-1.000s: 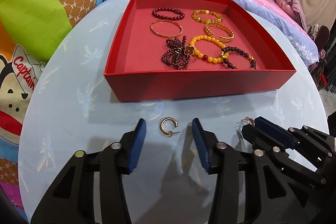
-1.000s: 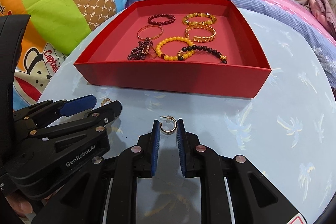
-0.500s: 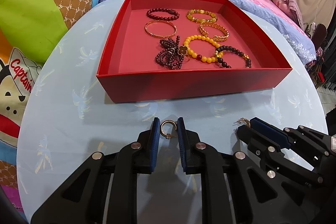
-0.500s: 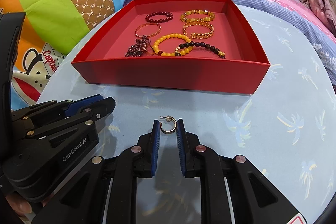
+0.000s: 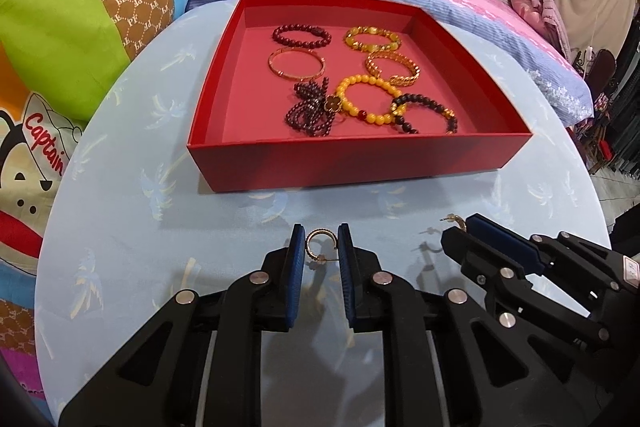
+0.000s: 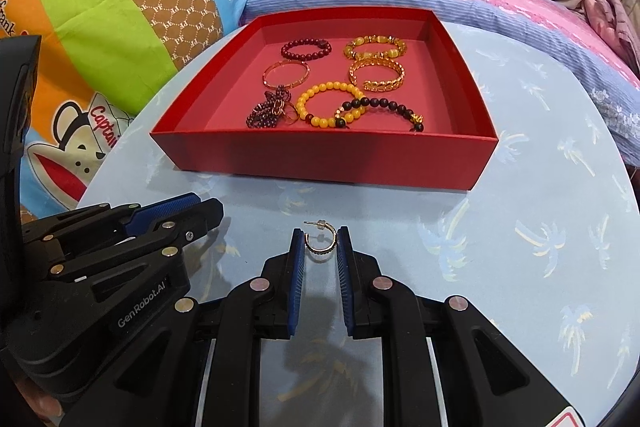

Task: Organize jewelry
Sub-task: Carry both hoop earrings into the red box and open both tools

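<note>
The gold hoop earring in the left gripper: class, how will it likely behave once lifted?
The gold hoop earring looks like thin rigid metal, so probably stiff and very light. Its smooth curve touches the left gripper's pads only at its sides, so it may twist or slip. Its thin post could bend if squeezed hard.
</note>
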The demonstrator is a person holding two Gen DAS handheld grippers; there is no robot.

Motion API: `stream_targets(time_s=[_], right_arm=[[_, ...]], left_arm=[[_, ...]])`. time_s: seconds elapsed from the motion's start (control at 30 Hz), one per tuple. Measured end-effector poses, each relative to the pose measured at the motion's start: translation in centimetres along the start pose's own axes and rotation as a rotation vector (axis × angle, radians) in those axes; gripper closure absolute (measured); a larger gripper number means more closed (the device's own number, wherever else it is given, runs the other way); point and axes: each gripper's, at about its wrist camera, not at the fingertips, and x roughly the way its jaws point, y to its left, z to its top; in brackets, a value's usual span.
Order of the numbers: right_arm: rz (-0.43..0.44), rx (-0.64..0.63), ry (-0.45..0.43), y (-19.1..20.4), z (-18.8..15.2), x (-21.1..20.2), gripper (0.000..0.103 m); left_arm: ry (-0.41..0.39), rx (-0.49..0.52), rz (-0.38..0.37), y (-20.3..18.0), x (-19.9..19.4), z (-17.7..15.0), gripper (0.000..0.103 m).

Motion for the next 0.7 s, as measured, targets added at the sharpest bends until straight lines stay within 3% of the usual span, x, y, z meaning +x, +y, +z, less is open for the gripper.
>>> stream_targets(time_s=[0.4, 0.7], right_arm=[[0.009, 0.014, -0.085, -0.4, 2.2, -2.6, 0.088], [-0.012, 0.027, -0.154, -1.7, 5.5, -3.2, 0.088]], left_arm=[[-0.063, 0.018, -0.019, -1.2, -2.9, 2.1, 0.087], [-0.124, 0.039, -0.034, -2.3, -3.3, 5.6, 0.087]])
